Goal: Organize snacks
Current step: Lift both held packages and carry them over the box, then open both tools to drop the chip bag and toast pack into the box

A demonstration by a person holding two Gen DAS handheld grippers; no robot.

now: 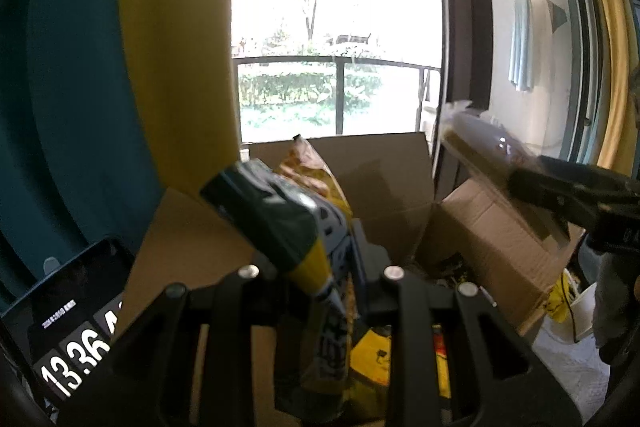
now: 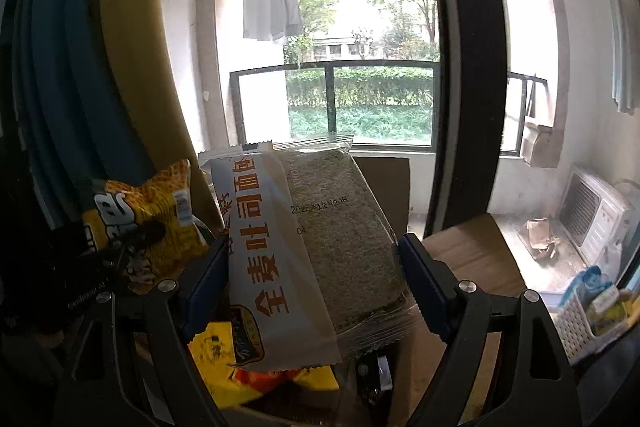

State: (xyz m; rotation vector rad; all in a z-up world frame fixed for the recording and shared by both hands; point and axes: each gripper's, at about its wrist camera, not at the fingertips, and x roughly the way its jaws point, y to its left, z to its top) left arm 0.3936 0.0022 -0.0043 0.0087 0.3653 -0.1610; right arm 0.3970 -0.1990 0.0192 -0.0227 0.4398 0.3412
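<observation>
Bread pack (image 2: 304, 251) clamped in R gripper (image 2: 312, 267), long axis toward 12 o'clock; L gripper (image 1: 344, 255) pinching chip bag (image 1: 304, 195), box (image 1: 380, 179) ahead.

Both wrist views face the window (image 1: 336, 27), over the cardboard box (image 1: 384, 179).

The clock display (image 1: 76, 359) is cut off by a box flap (image 1: 188, 247).

Black right gripper (image 2: 312, 267) frame, silver screws, blue pads on fingers (image 2: 420, 279).
</observation>
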